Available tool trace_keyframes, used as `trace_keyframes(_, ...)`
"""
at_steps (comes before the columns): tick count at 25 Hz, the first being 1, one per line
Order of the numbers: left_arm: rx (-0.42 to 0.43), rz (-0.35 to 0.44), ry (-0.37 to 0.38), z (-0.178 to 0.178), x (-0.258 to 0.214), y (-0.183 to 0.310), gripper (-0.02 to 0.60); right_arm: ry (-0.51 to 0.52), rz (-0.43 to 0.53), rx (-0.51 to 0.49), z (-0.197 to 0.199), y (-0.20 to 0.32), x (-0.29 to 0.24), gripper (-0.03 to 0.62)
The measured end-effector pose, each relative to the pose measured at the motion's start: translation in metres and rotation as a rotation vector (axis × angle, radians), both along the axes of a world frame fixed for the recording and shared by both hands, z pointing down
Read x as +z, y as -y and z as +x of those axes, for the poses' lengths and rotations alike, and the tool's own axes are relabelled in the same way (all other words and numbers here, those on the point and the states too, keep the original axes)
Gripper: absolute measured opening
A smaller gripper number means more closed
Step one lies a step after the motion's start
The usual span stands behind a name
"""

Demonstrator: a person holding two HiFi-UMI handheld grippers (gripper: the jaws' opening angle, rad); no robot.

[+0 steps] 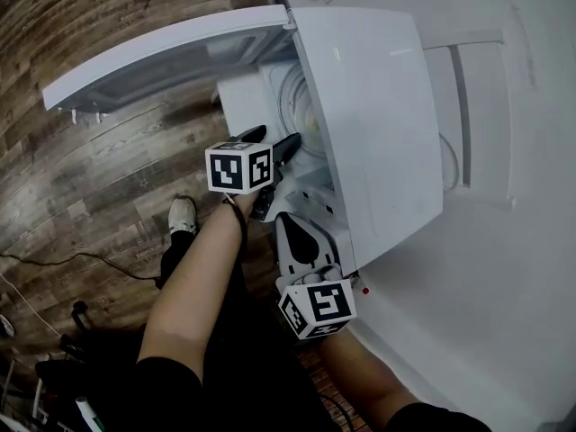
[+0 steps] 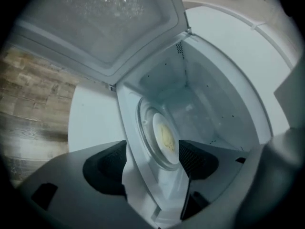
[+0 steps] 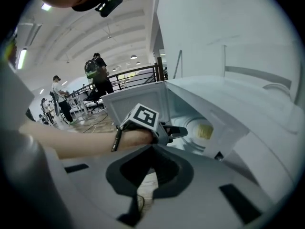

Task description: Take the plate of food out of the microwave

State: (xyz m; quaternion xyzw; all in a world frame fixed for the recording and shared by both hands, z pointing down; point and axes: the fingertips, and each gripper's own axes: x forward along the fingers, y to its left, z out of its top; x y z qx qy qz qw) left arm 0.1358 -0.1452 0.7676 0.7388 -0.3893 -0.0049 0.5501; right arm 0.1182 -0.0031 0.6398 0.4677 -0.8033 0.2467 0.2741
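Head view: microwave (image 1: 378,106), door (image 1: 153,61) open; left gripper (image 1: 274,142) at cavity mouth, right gripper (image 1: 286,223) nearer person.
Left gripper view: jaws wide, empty; plate of food (image 2: 164,135) far inside on turntable (image 2: 141,123). Advance, straddle near rim, clamp level.
Right gripper view: jaws together, empty.

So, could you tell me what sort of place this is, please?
Probably a large open workspace or lab hall, not a home kitchen: the microwave sits open on a white counter, cables trail over the wood-look floor, and people stand under a high arched ceiling with strip lights.
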Motion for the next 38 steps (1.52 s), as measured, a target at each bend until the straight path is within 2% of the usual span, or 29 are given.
trace_keyframes(5,0.012,-0.036,-0.010,0.023,0.015,0.014,0.344,-0.015,0.001,-0.001,0.001,0.001,-0.002,0.014)
trace_keyframes(11,0.025,-0.089,0.115,0.031,0.037,0.024,0.356,0.001,-0.013,0.009,-0.001,-0.003,0.000,0.014)
trace_keyframes(16,0.018,-0.085,0.112,0.023,0.038,0.021,0.356,0.010,-0.027,0.031,0.002,-0.002,0.006,0.014)
trace_keyframes(18,0.002,-0.092,0.074,0.015,0.039,0.016,0.353,0.017,-0.028,0.036,0.002,-0.002,0.007,0.014)
trace_keyframes(20,-0.022,-0.098,0.007,0.008,0.037,0.012,0.318,0.023,-0.029,0.038,0.003,0.000,0.008,0.014)
trace_keyframes(24,-0.091,-0.087,-0.153,-0.004,0.023,0.005,0.183,0.030,-0.041,0.039,0.005,0.000,0.013,0.014)
trace_keyframes(28,-0.096,-0.065,-0.240,-0.003,0.013,-0.002,0.046,0.040,-0.047,0.027,0.003,0.000,0.016,0.014)
trace_keyframes(31,-0.119,-0.083,-0.308,-0.003,0.012,-0.006,0.035,0.047,-0.052,0.020,0.003,0.000,0.018,0.014)
trace_keyframes(35,-0.198,-0.135,-0.442,-0.013,0.016,-0.013,0.014,0.062,-0.055,0.018,0.003,-0.001,0.018,0.014)
trace_keyframes(38,-0.248,-0.151,-0.491,-0.023,0.019,-0.021,0.012,0.066,-0.055,0.007,0.002,-0.001,0.019,0.014)
